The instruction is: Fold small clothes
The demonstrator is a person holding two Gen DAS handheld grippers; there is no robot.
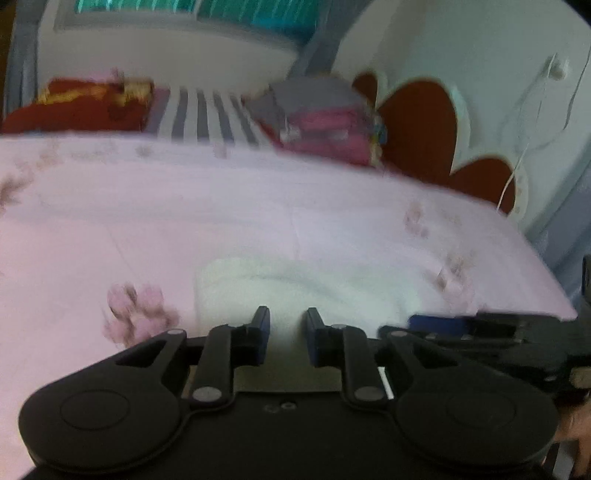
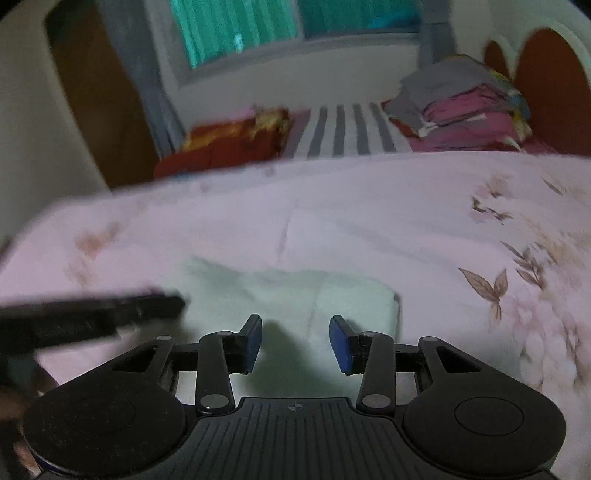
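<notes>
A small white folded garment [image 1: 295, 291] lies on the pink floral bedsheet [image 1: 258, 206], right in front of both grippers. My left gripper [image 1: 287, 321] is open and empty just above the garment's near edge. My right gripper [image 2: 295, 332] is open and empty over the same garment [image 2: 295, 295]. The right gripper shows blurred at the lower right of the left wrist view [image 1: 480, 332]. The left gripper shows blurred at the left of the right wrist view [image 2: 92, 314].
A stack of folded grey and pink clothes [image 1: 325, 118] sits at the far side by the red headboard [image 1: 421, 125]. A red and yellow cloth [image 1: 85, 103] and a striped sheet [image 1: 207, 114] lie behind the pink sheet [image 2: 406, 221]. A window [image 2: 240, 26] is beyond.
</notes>
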